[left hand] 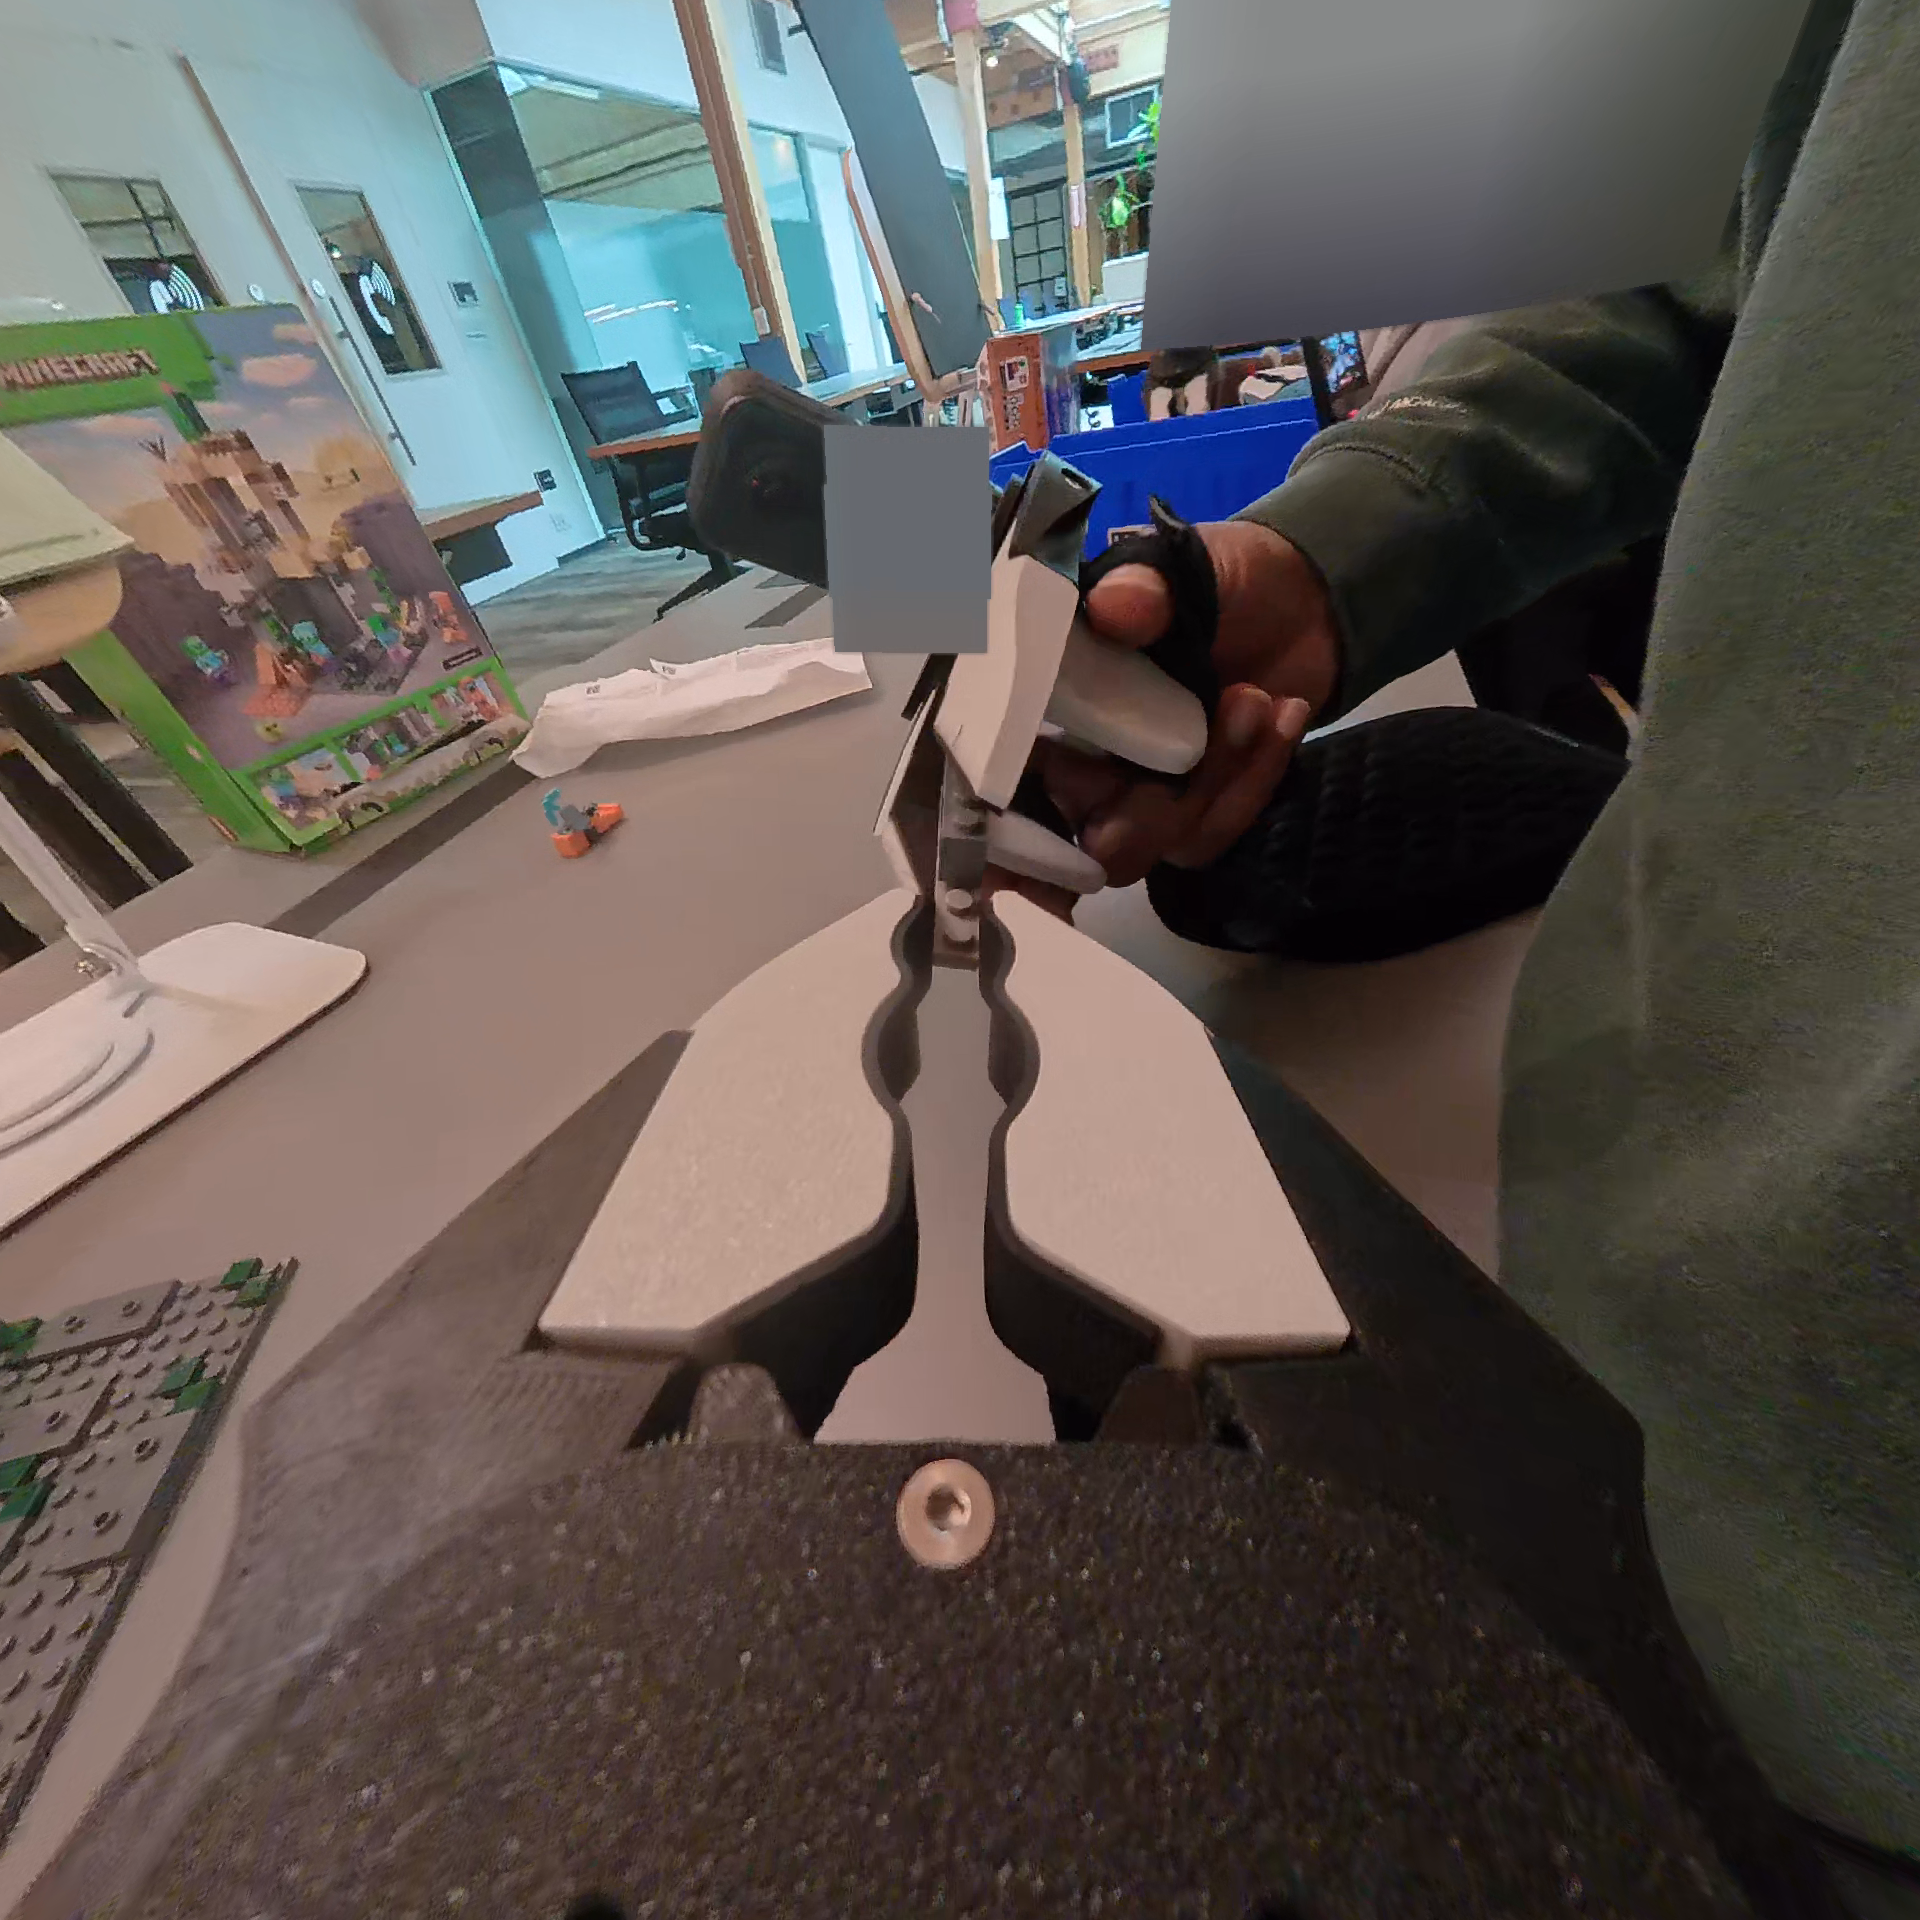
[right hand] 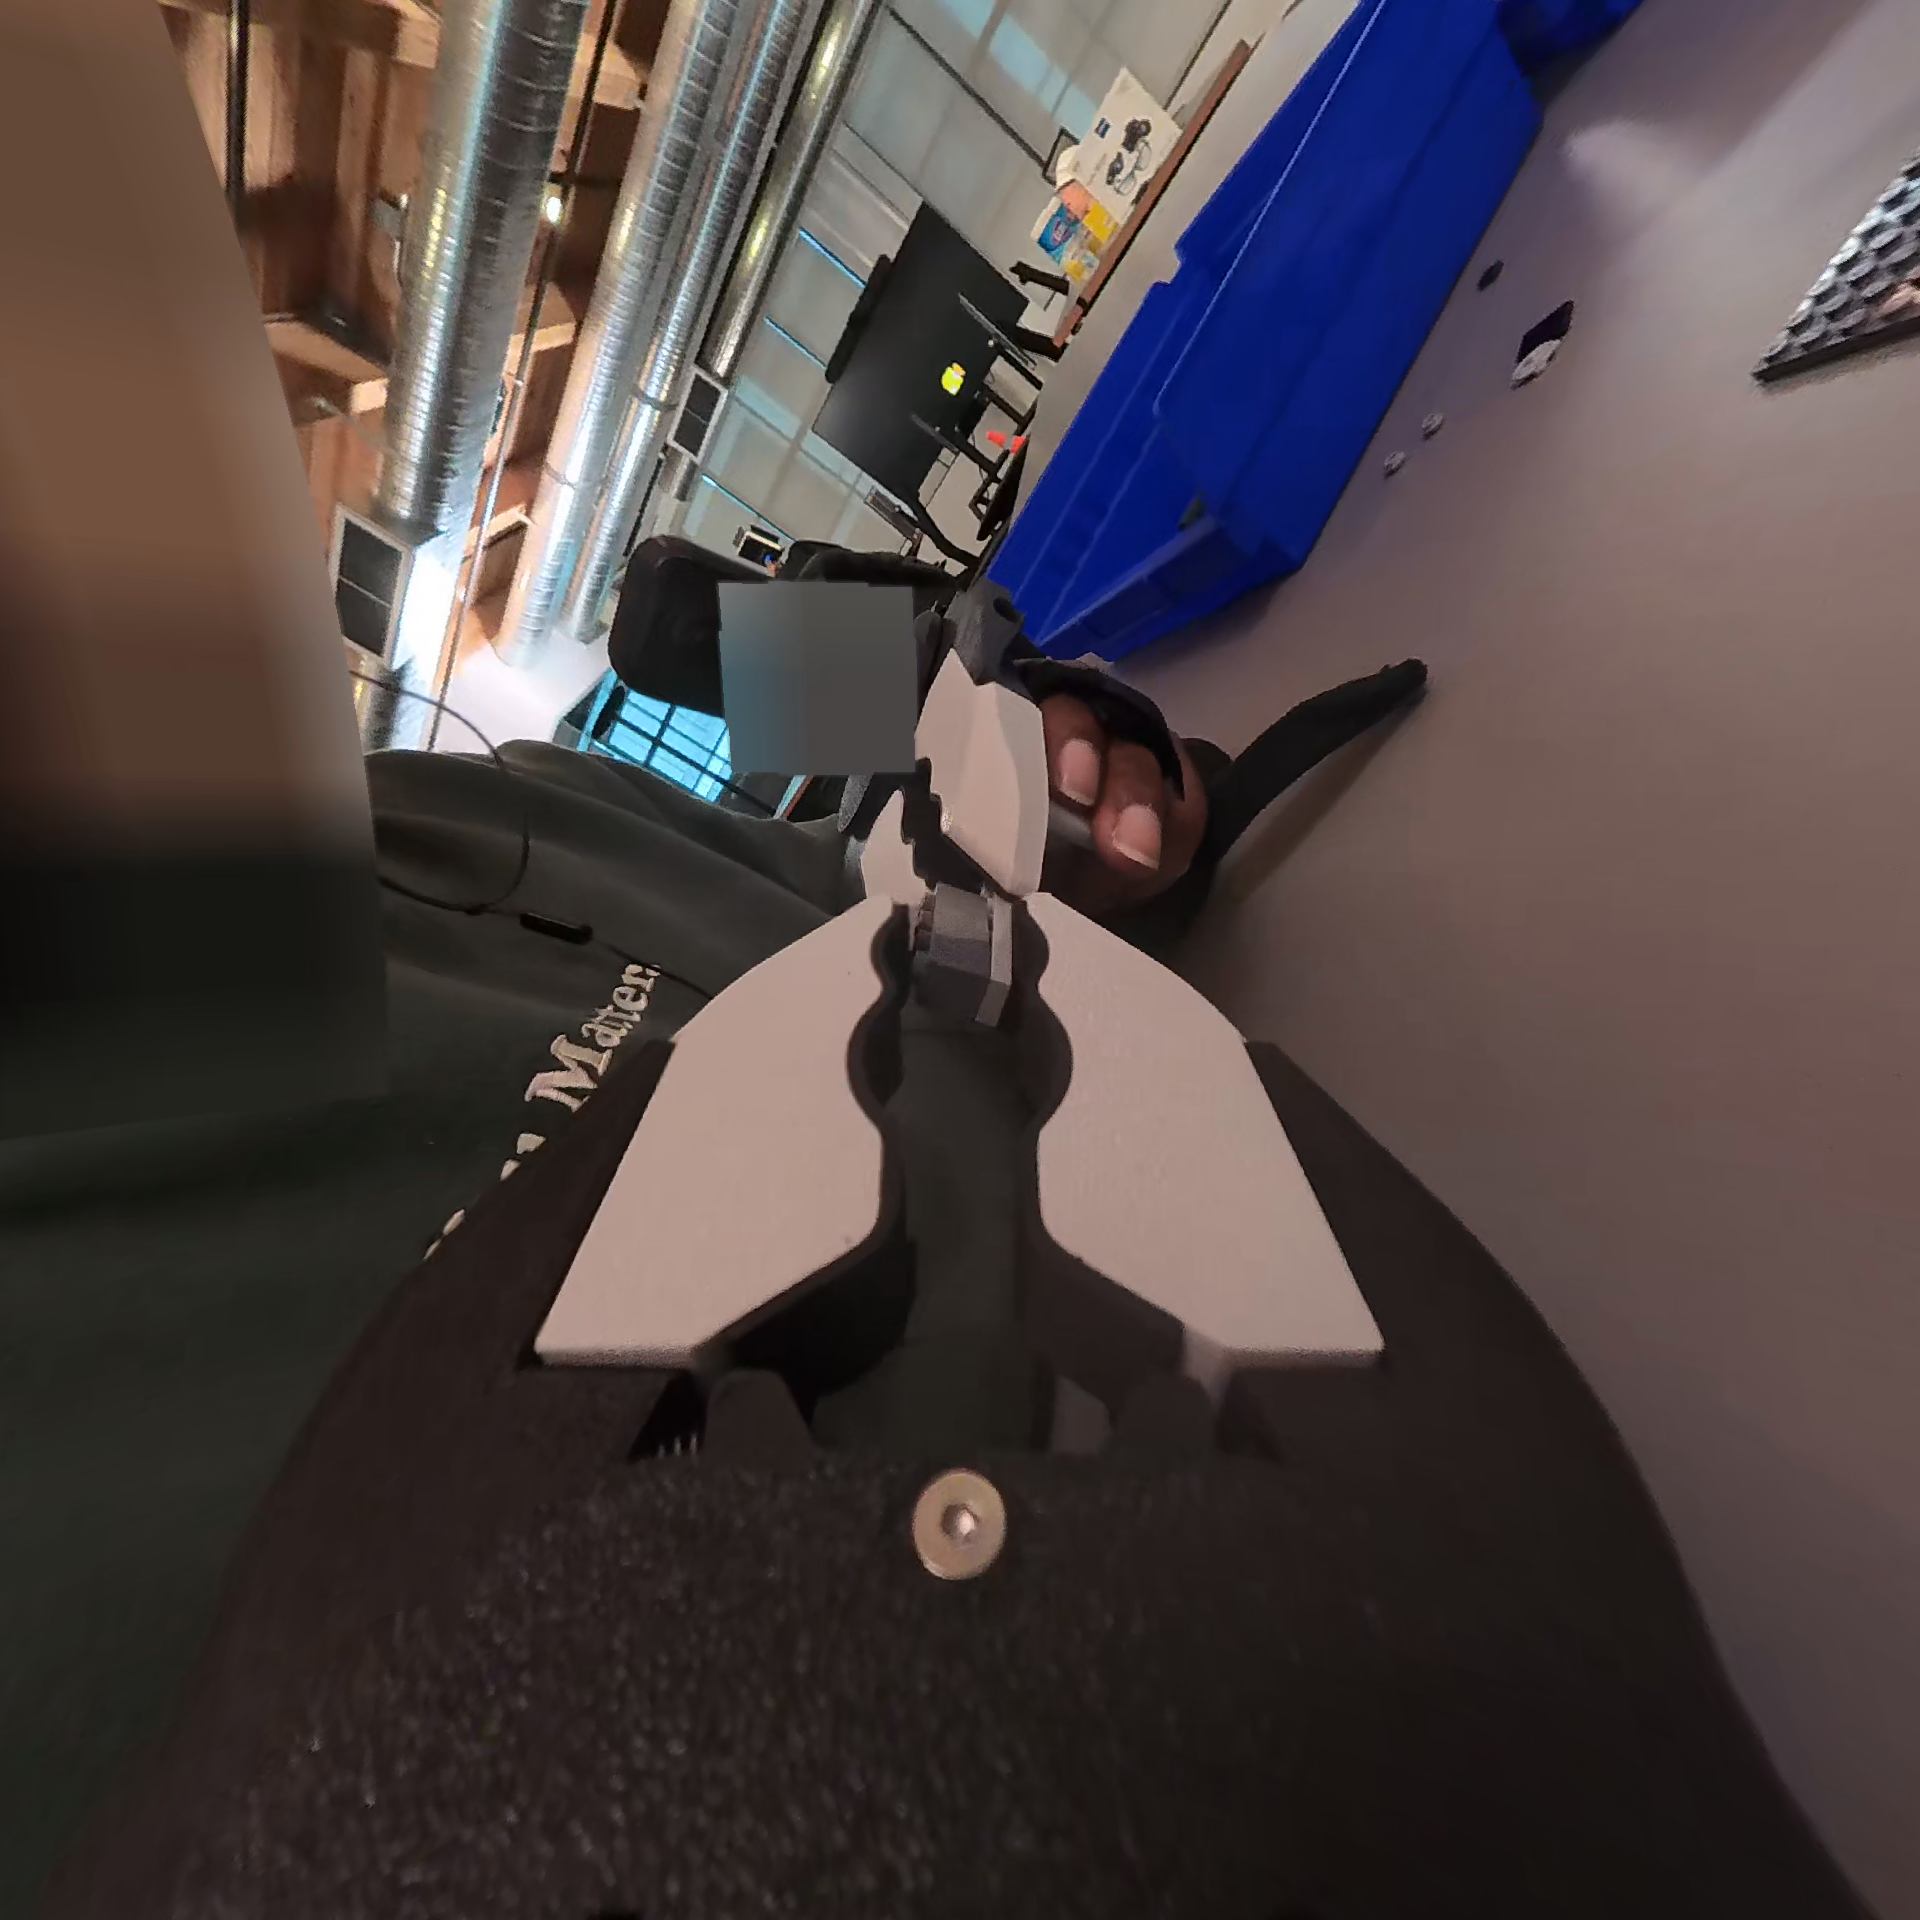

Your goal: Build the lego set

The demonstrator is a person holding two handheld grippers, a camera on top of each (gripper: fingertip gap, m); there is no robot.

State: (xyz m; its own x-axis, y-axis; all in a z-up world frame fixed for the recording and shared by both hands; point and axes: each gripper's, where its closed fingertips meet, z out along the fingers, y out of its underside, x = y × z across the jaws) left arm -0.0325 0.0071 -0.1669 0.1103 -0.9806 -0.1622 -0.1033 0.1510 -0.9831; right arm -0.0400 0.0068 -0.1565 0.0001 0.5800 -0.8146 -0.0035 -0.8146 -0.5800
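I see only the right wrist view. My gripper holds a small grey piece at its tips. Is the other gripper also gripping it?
Observer: Yes. In the left wrist view the left gripper is shut on the same grey piece, tip to tip with the right gripper.
Operator: Where is the baseplate? I see only a corner.
Observer: A grey studded baseplate with green bits lies at the lower left of the left view.
Operator: Any loose parts on the table?
Observer: A small orange and teal build lies near the set box.
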